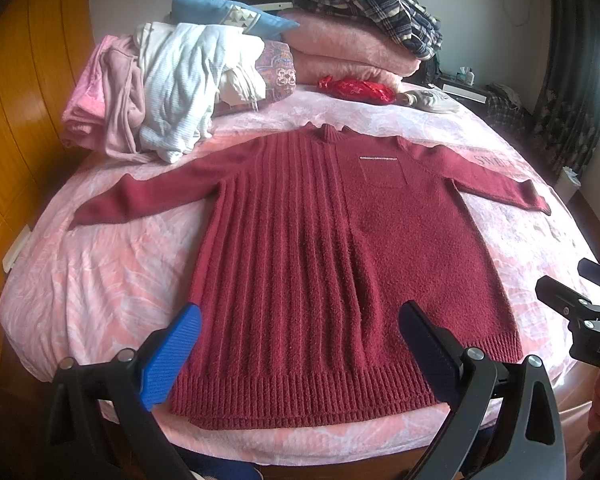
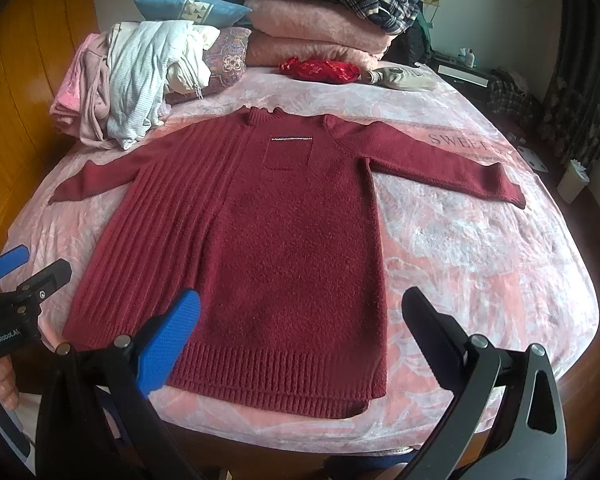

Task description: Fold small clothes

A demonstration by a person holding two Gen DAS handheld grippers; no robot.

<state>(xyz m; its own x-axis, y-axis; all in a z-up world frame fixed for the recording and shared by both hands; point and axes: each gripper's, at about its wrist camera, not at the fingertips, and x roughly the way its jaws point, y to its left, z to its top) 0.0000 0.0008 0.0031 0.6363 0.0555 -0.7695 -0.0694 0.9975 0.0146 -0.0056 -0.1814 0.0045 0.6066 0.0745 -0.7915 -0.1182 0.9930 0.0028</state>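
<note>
A dark red knitted sweater [image 1: 332,248] lies flat, face up, on the pink bed cover, both sleeves spread out sideways and its hem toward me; it also shows in the right wrist view [image 2: 268,240]. My left gripper [image 1: 300,324] is open and empty, hovering above the hem near the sweater's left side. My right gripper [image 2: 300,308] is open and empty, above the hem's right part. Each gripper shows at the edge of the other's view: the right gripper [image 1: 580,296], the left gripper [image 2: 24,268].
A heap of white and pink clothes [image 1: 172,88] lies at the back left. Folded pink blankets [image 1: 348,48] with a plaid garment [image 1: 364,4] and a blue pillow [image 1: 224,16] stand at the back. A red pouch [image 1: 356,88] and a beige cap [image 1: 432,100] lie behind the collar.
</note>
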